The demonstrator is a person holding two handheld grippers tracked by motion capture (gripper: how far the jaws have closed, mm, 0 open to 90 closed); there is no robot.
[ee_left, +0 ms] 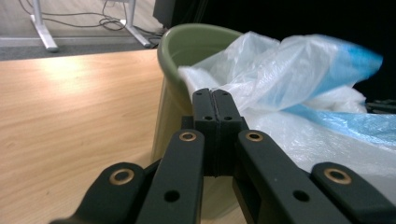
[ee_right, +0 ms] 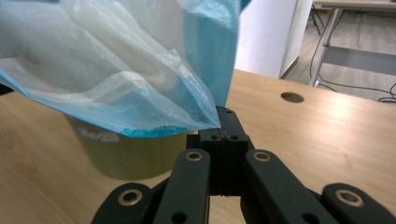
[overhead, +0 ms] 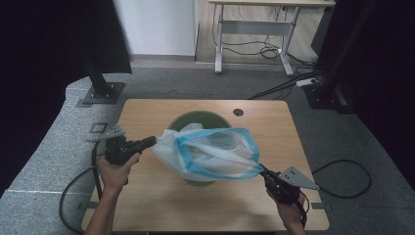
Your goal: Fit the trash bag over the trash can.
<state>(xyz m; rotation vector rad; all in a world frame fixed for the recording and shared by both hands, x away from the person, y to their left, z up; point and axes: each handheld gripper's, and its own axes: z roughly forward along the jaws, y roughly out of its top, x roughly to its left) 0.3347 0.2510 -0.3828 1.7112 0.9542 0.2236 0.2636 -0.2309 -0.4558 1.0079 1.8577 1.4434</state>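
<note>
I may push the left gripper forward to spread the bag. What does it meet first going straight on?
The left gripper already pinches the bag. Straight on it would press into that plastic, then probably the green bin rim just behind; depth is hard to judge.

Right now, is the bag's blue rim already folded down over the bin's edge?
No, the bag hangs stretched between both grippers above the green bin.

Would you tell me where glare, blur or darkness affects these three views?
High view: dark upper corners, evenly lit table. Left gripper view: glare patch on the tabletop, the bag slightly blurred at its blue edge, black background. Right gripper view: the bag soft up close, the bin in its shadow.
</note>
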